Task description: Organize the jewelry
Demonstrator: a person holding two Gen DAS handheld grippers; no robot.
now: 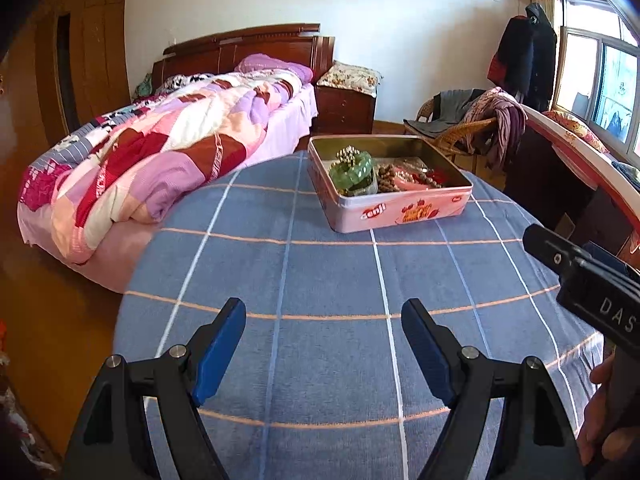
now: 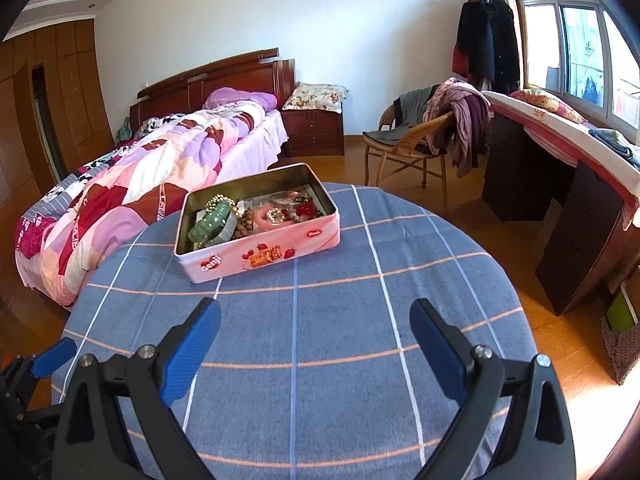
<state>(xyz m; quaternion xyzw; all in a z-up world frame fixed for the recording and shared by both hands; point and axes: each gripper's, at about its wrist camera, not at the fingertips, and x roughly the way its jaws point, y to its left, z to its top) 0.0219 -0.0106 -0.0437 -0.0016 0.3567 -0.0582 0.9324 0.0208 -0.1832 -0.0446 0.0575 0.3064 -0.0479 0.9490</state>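
While both wait apart | left hand-held gripper (image 1: 324, 322) released, right hand-held gripper (image 2: 316, 322) released, empty | risk: tangled jewelry (image 2: 256, 216) snags, dragging tin (image 2: 256, 258) across tabletop (image 2: 340, 360)

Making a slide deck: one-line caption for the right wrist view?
Open right gripper hovers over a blue checked tablecloth, facing a pink tin of jewelry.

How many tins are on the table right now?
1. The pink tin sits lidless on the blue checked tablecloth, on its far side toward the bed, with jewelry inside. Nothing else on the table looks like a tin.
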